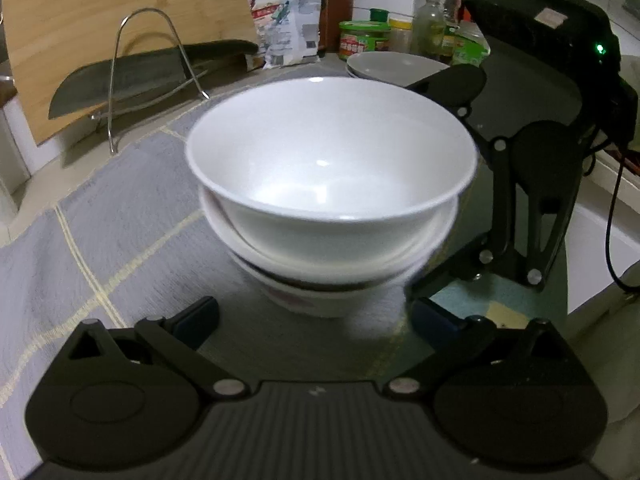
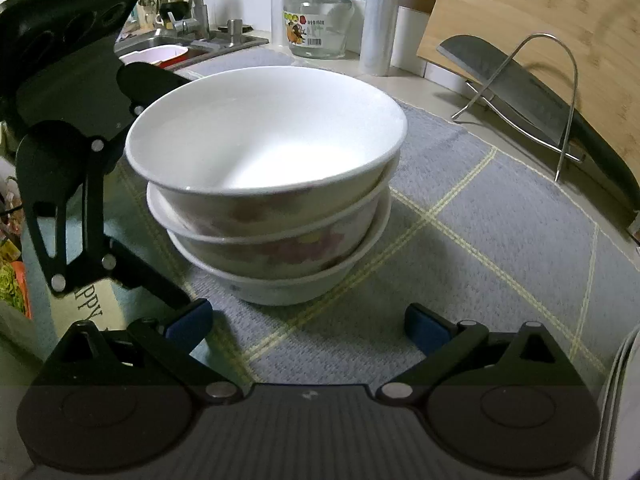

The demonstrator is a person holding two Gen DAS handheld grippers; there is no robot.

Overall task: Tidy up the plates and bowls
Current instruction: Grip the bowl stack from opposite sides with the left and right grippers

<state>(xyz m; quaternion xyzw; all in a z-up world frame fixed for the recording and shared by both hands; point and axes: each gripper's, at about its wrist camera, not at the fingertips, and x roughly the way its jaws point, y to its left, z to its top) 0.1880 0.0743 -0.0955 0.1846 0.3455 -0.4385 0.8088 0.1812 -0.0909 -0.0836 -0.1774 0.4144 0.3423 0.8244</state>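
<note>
Three bowls [image 2: 264, 184] were counted, nested in one stack on the grey mat [image 2: 500, 240] in front of the knife rack [image 2: 532, 108]. The stack was flanked by the left tool [image 1: 316, 316] and the right tool [image 2: 308, 324], each with jaws apart and nothing held. A topple was judged possible, since the upper bowls sat skewed. Stacked plates [image 1: 396, 66], at least two, were seen beyond the bowl stack.

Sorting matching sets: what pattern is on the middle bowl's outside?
Pink floral print on the middle bowl, clearest in right wrist view.
</note>
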